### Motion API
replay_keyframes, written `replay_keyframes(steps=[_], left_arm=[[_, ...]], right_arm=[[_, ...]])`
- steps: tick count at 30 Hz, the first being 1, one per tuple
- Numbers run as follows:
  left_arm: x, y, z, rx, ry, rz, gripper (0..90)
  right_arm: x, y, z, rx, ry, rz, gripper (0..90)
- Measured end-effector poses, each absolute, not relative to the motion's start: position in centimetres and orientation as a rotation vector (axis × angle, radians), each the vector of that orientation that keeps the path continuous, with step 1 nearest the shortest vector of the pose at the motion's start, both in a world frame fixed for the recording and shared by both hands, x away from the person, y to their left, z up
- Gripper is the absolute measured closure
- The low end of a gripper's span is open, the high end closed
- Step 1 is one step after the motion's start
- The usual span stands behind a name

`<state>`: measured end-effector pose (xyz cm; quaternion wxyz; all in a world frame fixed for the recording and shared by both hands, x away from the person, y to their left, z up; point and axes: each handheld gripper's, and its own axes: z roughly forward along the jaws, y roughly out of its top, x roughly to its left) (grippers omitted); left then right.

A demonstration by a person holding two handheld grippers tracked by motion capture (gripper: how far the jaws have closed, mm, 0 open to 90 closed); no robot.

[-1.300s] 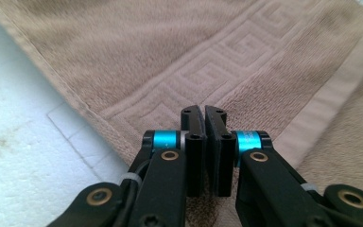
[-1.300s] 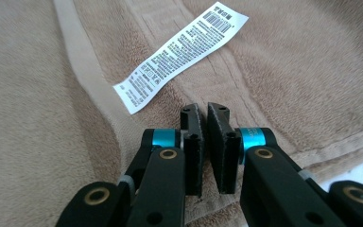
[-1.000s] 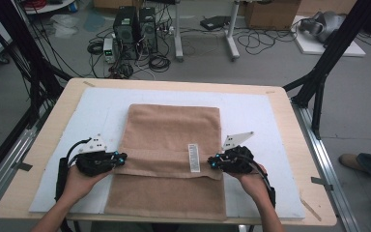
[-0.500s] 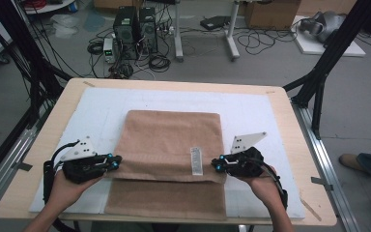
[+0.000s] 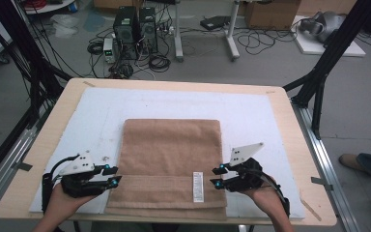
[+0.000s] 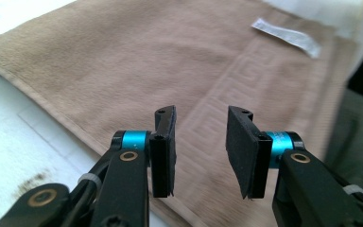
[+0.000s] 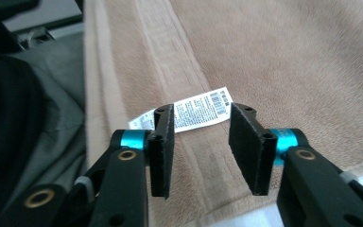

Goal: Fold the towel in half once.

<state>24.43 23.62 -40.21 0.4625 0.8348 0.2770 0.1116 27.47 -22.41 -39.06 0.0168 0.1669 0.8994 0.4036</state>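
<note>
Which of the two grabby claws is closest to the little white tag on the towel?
The right gripper. It sits at the brown towel's right edge, just beside the white tag. The left gripper is at the opposite edge, with the towel's width between.

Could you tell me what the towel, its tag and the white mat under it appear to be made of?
Towel: soft woven terry, likely cotton; matte tan nap with a woven key-pattern band.
Tag: thin white woven or printed fabric, perhaps satin polyester; fine print and a barcode.
Mat: smooth white sheet, maybe foam board or plastic; flat, matte, slightly stained.
</note>
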Motion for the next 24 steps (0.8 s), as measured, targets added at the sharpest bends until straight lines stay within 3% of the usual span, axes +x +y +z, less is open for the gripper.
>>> replay_keyframes(steps=[8,12,15,17,18,24], left_arm=[[25.9,21.8,-42.0,2.111,0.673,0.258,61.9],[25.7,21.5,-43.6,2.166,0.683,0.226,63.0],[25.5,21.3,-44.3,2.169,0.68,0.247,69.2],[25.6,21.3,-44.3,2.162,0.691,0.253,77.8],[25.6,21.3,-44.3,2.162,0.681,0.233,87.0],[25.2,21.4,-43.7,2.142,0.656,0.211,89.5]], right_arm=[[27.9,-21.0,-42.1,0.533,2.877,1.159,58.0],[27.6,-20.4,-43.3,0.528,2.881,1.098,61.9],[27.4,-20.5,-43.4,0.539,2.861,1.108,72.7],[27.3,-20.4,-43.5,0.513,2.859,1.124,79.1],[27.3,-20.4,-43.5,0.514,2.858,1.131,82.4],[27.3,-20.7,-42.9,0.507,2.858,1.17,84.4]])
